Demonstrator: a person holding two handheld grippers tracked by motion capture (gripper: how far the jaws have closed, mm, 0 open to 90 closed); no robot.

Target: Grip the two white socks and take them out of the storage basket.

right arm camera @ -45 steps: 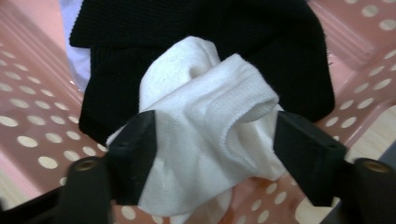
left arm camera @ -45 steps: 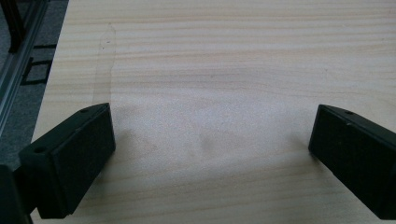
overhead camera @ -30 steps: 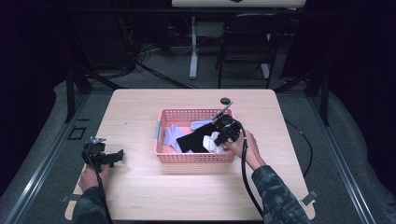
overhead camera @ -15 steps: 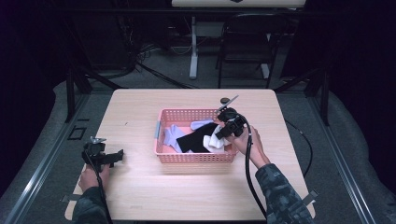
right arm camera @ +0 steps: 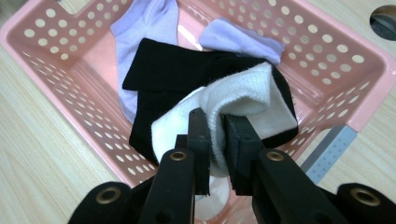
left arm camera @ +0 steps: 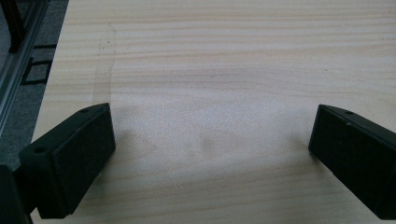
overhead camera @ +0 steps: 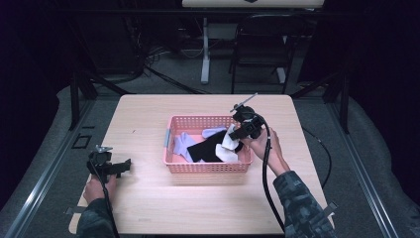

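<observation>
My right gripper (right arm camera: 215, 140) was clamped on a white sock (right arm camera: 243, 100), its two black jaws pinching a fold of the cloth between them. In the high view that gripper (overhead camera: 236, 133) hung over the right part of the pink basket (overhead camera: 208, 167), with the white sock (overhead camera: 230, 144) dangling from it down into the basket. Under the white sock lay a black sock (right arm camera: 177, 70), and beneath that a pale purple sock (right arm camera: 144, 28) spread along the basket floor toward the far wall. My left gripper (overhead camera: 126, 165) rested on the wooden table (overhead camera: 148, 208), well apart from the basket on its left, its jaws spread wide with bare tabletop (left arm camera: 205, 93) between them.
</observation>
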